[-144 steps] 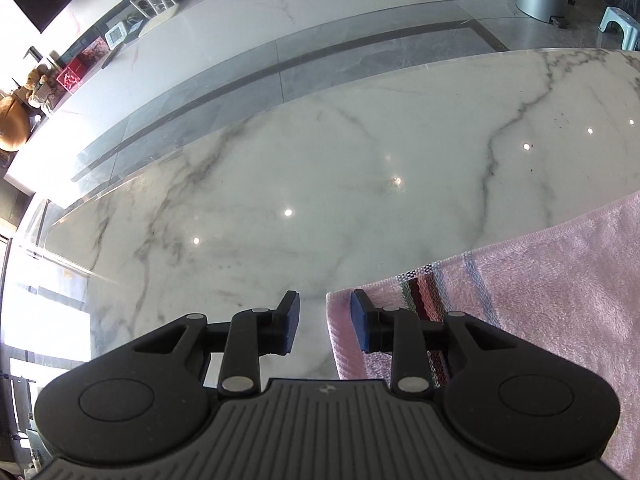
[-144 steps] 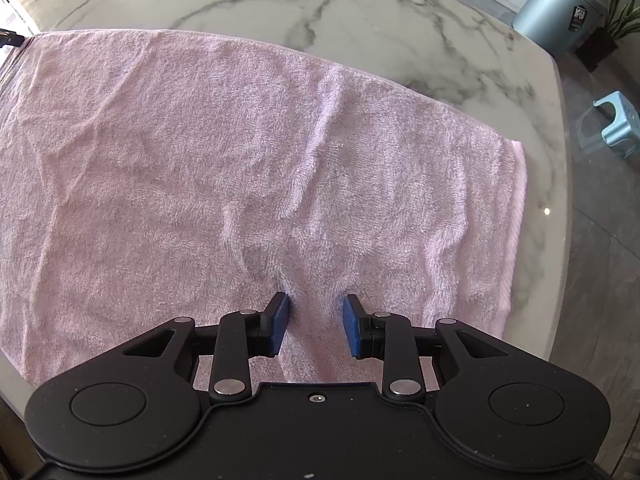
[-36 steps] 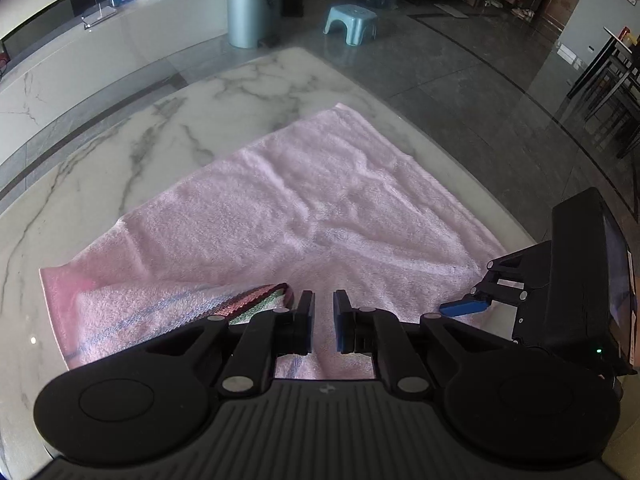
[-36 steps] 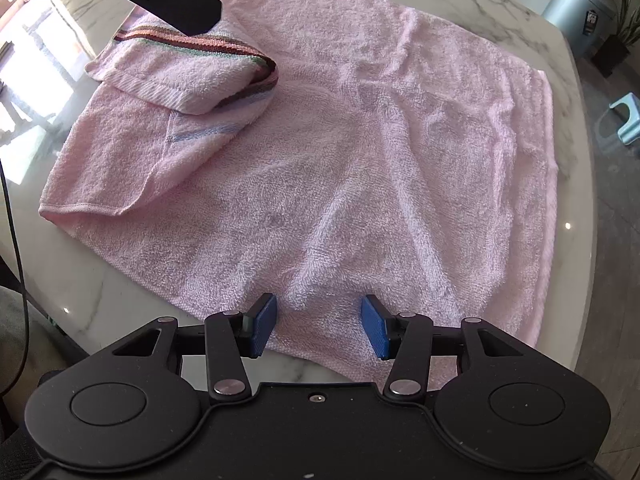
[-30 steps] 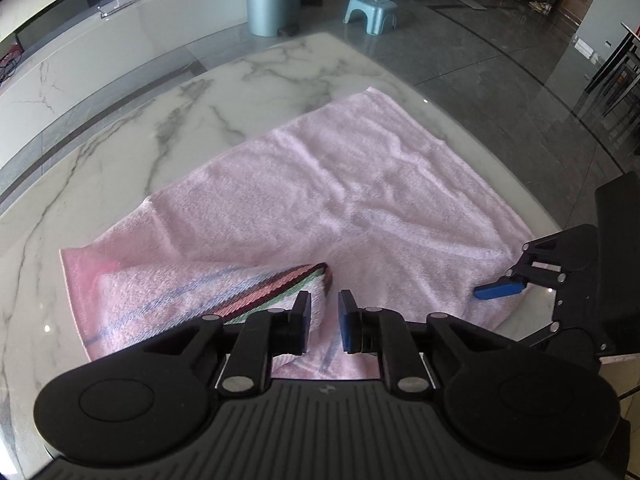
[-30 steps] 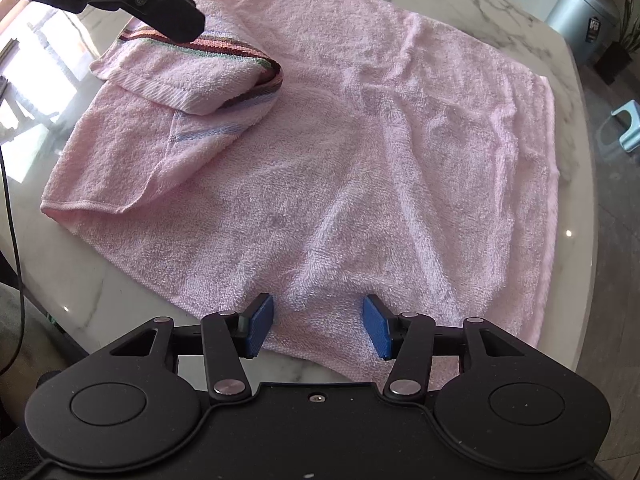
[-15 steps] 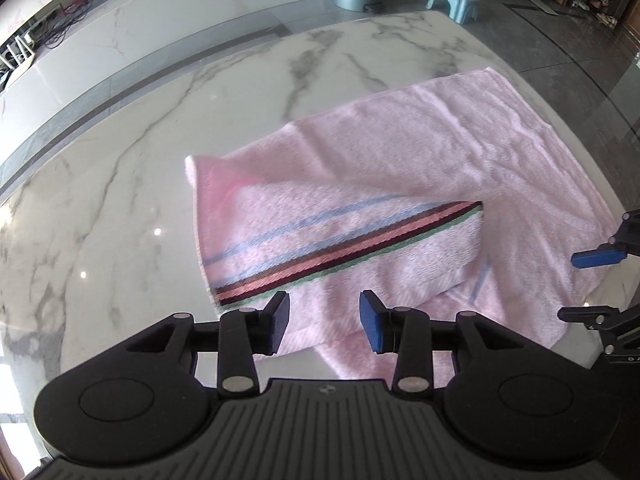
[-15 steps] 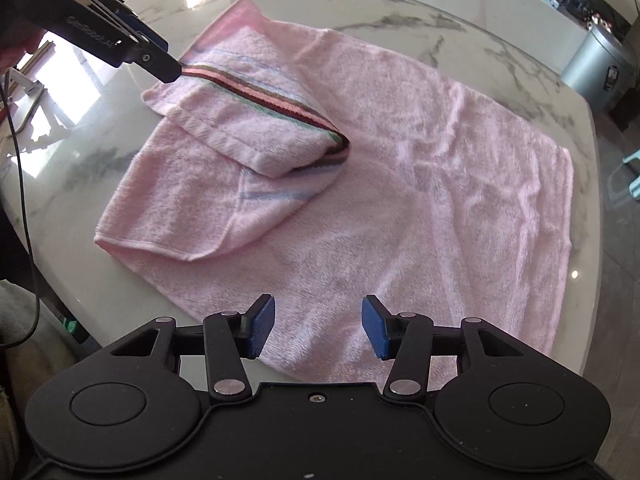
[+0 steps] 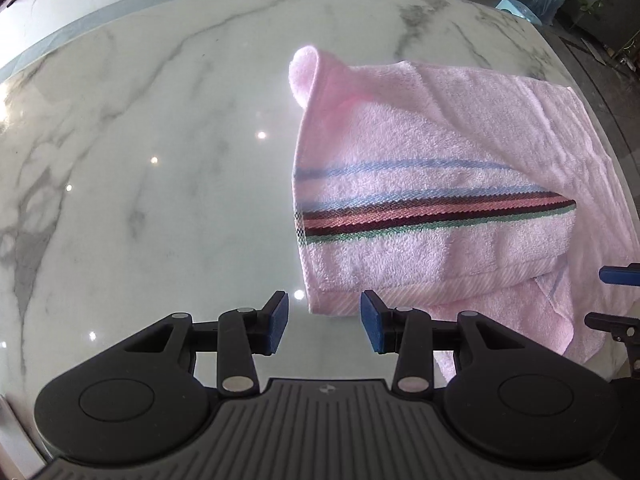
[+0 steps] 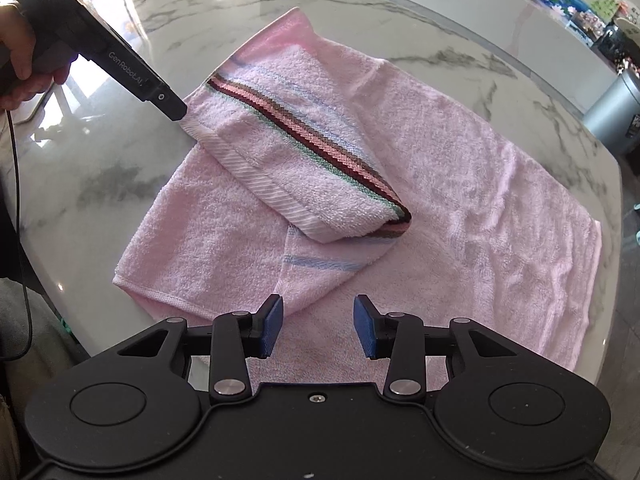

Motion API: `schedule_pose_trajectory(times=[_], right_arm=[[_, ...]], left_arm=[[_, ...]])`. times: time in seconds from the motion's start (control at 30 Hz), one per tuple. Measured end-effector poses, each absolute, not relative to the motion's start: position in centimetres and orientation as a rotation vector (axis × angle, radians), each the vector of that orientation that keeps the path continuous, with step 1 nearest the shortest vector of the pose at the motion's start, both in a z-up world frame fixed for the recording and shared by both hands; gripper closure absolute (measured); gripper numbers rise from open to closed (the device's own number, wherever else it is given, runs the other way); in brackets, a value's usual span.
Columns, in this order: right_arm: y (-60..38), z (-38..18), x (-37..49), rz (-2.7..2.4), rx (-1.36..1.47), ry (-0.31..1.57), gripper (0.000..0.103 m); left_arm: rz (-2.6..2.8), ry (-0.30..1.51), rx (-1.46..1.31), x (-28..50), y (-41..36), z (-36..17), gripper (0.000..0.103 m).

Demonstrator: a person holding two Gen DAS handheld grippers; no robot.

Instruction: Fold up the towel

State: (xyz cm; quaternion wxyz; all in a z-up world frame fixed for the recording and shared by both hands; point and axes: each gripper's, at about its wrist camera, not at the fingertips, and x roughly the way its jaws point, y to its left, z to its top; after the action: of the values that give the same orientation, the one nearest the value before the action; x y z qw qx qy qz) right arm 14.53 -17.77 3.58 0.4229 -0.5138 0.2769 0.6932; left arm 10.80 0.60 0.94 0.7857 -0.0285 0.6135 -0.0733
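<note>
Left gripper open beside striped corner of towel; right gripper empty, jaws just narrowing above near edge, likely poised for next fold.

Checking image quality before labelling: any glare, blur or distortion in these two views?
Left wrist: sharp; small light reflections on the marble table; towel fold tip blown out; fisheye bends the table edge. Right wrist: sharp; bright window glare upper left beside the left gripper.
</note>
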Motion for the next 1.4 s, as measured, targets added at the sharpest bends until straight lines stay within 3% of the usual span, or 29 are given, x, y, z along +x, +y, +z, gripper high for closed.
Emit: schedule_pose_trajectory(times=[0.2,0.37,0.47,0.53,0.67,1.03,1.17,1.4], right_arm=[[-16.6,3.3,14.2,1.707,-1.329,0.678,0.065],[-16.3,3.1,14.0,1.689,-1.334,0.667,0.065],[-16.2,2.8,13.4,1.691,-1.346,0.662,0.065],[-16.3,2.7,13.1,1.689,-1.357,0.66,0.065],[-16.1,2.5,12.9,1.683,-1.361,0.658,0.077],[-14.5,0.9,11.1,1.716,-1.358,0.713,0.077],[-14.1,0.7,11.1,1.704,-1.368,0.708,0.098],[-14.9,2.5,12.5,1.694,-1.355,0.683,0.1]], left_arm=[[-0.18,1.33,-0.078,11.3,1.0,0.6,0.077],[-0.19,1.318,-0.055,11.1,0.7,0.5,0.095],[-0.208,1.308,-0.082,11.1,0.6,0.4,0.098],[-0.217,1.301,-0.092,11.1,0.6,0.4,0.099],[-0.229,1.285,-0.128,11.3,0.8,0.7,0.102],[-0.26,1.241,-0.141,12.6,0.7,3.1,0.102],[-0.269,1.227,-0.145,13.1,0.6,3.8,0.102],[-0.28,1.194,-0.116,14.1,0.0,5.6,0.102]])
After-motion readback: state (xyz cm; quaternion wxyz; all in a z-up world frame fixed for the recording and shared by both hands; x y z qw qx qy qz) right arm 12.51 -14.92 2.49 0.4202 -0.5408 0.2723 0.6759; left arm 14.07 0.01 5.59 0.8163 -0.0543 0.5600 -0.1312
